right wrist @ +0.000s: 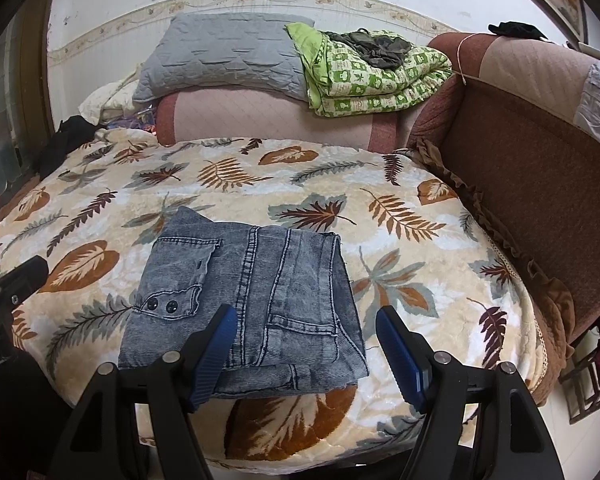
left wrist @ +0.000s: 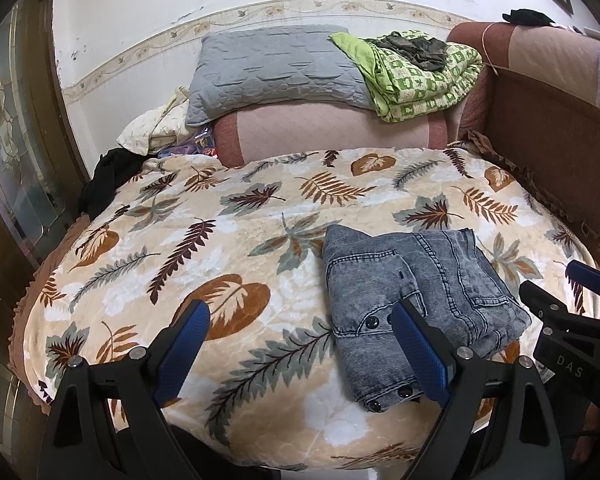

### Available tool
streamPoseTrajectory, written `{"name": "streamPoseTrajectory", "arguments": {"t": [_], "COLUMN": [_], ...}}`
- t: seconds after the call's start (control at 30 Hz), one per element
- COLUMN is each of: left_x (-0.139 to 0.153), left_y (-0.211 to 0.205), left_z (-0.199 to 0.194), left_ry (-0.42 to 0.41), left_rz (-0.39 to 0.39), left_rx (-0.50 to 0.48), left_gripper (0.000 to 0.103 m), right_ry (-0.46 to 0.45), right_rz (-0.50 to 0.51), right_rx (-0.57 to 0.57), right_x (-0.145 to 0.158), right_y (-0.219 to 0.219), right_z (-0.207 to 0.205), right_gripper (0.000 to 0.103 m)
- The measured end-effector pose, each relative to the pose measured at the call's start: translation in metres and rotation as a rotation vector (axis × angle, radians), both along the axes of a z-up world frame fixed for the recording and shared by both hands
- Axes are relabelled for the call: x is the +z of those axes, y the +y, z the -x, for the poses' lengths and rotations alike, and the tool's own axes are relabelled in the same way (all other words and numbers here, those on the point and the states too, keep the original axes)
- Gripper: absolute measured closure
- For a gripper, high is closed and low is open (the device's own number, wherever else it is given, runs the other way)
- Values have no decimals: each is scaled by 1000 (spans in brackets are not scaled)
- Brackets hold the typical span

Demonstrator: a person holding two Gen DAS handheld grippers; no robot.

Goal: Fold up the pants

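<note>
The grey-blue denim pants (right wrist: 244, 300) lie folded into a compact rectangle on the leaf-print blanket (right wrist: 400, 216) that covers the sofa seat, toward its near edge, with a buttoned flap pocket facing up. In the left wrist view the same bundle (left wrist: 416, 296) sits right of centre. The right claw (right wrist: 306, 354) is released, its blue-padded jaws spread wide and holding nothing; the left jaw overlaps the pants' near edge in the view, though contact cannot be told. The left claw (left wrist: 300, 354) is also released and empty, over the blanket just beside the bundle. Behind the blanket a grey quilted pillow (right wrist: 220, 60) and a folded green patterned quilt (right wrist: 376, 80) rest on the sofa's pink armrest (right wrist: 268, 120). The brown sofa back (right wrist: 532, 160) runs along the right.
</note>
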State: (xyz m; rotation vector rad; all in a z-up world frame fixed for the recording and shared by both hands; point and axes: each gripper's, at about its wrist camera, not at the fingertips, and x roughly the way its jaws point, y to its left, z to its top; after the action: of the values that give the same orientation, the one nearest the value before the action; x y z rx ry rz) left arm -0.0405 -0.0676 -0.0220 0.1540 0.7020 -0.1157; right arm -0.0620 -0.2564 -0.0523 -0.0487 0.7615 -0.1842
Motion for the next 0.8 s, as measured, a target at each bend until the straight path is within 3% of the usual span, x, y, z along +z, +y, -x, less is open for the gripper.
{"name": "streamPoseTrajectory", "arguments": {"t": [0.8], "left_x": [5], "left_y": [-10], "left_z": [4], "left_ry": [-7], "left_rz": [-22], "left_rx": [-20], "left_gripper": [11], "right_ry": [-15], "right_rz": [-23], "right_rx": [-17], "right_x": [3], "right_y": [-11], "right_z": [4], "right_gripper": [28]}}
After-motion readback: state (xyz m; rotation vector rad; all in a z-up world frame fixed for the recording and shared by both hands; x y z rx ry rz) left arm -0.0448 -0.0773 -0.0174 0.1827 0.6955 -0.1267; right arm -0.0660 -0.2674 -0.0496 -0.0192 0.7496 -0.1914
